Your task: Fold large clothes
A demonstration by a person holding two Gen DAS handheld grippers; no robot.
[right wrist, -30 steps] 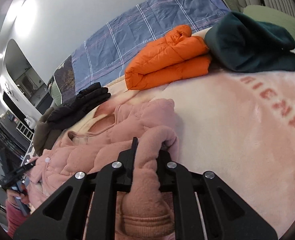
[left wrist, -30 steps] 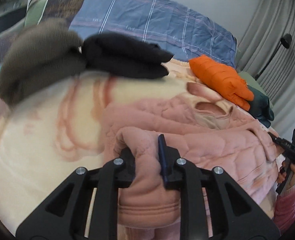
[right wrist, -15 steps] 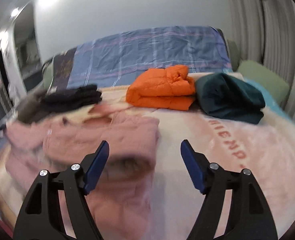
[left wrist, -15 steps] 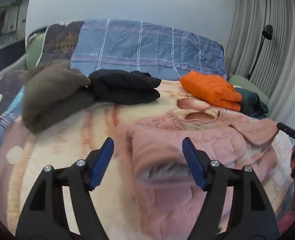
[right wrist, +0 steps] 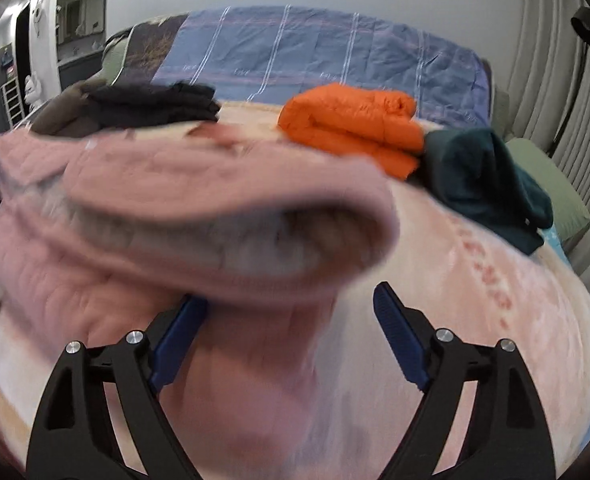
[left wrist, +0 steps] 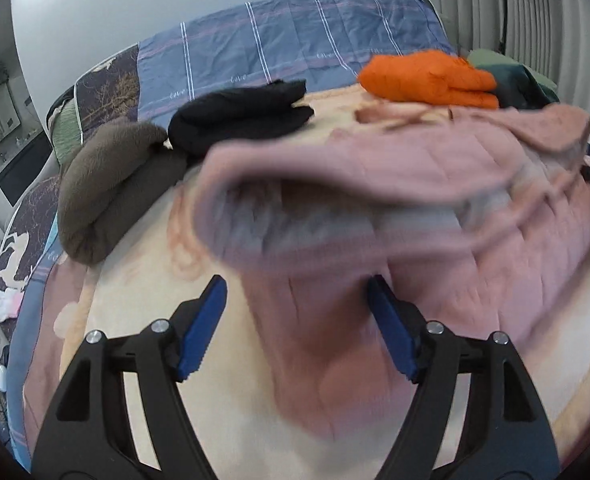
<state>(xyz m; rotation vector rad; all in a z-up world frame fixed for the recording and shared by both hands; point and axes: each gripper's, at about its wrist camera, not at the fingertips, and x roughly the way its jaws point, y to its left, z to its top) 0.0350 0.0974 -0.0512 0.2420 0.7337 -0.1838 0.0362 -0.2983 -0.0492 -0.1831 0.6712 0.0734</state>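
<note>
A pink quilted jacket lies across the cream blanket on the bed, blurred in both views, with a thick rolled fold facing each camera. My left gripper has its jaws opening. Pink cloth lies loose between its blue pads, which do not press on it. In the right wrist view the jacket fills the left and middle. My right gripper is also opening. The fold overhangs its left pad, while the right pad stands free over the blanket.
Folded clothes line the far side of the bed: a brown fleece, a black garment, an orange puffer jacket and a dark green garment. A blue plaid cover lies behind them. Curtains hang at the right.
Both grippers were shut on pink sleeve cloth a second ago. They have let go and their jaws have spread wide. The cloth has dropped onto the jacket, and both views have rolled and drawn back.
</note>
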